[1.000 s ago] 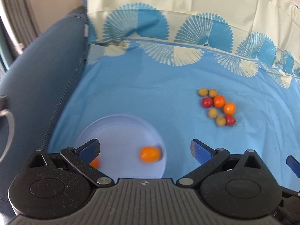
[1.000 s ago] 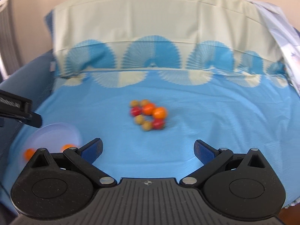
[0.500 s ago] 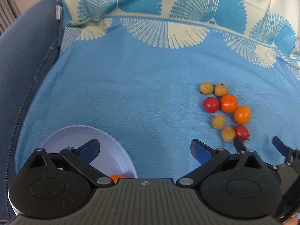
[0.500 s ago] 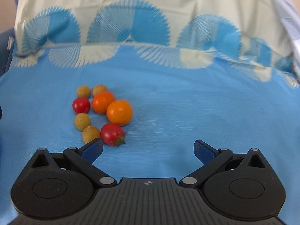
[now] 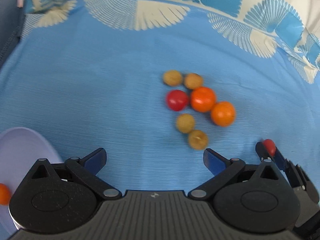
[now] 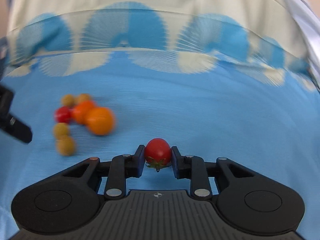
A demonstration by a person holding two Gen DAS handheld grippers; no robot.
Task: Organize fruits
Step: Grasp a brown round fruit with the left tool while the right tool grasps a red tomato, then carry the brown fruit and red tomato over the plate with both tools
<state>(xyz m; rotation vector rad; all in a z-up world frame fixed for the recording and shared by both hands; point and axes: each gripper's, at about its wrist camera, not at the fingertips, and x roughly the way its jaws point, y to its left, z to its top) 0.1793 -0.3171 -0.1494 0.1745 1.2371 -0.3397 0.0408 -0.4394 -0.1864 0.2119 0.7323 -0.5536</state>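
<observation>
My right gripper (image 6: 158, 156) is shut on a red cherry tomato (image 6: 158, 150) with a green stem, just above the blue cloth; it also shows in the left wrist view (image 5: 269, 146). A cluster of fruit lies on the cloth: two oranges (image 5: 223, 113), a red tomato (image 5: 177, 100) and several small tan fruits (image 5: 185, 123). The cluster sits left of my right gripper (image 6: 99, 121). My left gripper (image 5: 154, 158) is open and empty, below and left of the cluster. A lavender plate (image 5: 22, 146) at the lower left holds an orange fruit (image 5: 4, 194).
The blue cloth (image 5: 100, 80) with cream fan patterns covers the surface and rises at the back. A dark blue sofa arm (image 5: 8, 20) borders the left side. My left gripper's finger shows at the left edge of the right wrist view (image 6: 18, 128).
My right gripper has closed on the nearest red tomato and pulled it away from the cluster. My left gripper has moved forward from the plate toward the fruit.
</observation>
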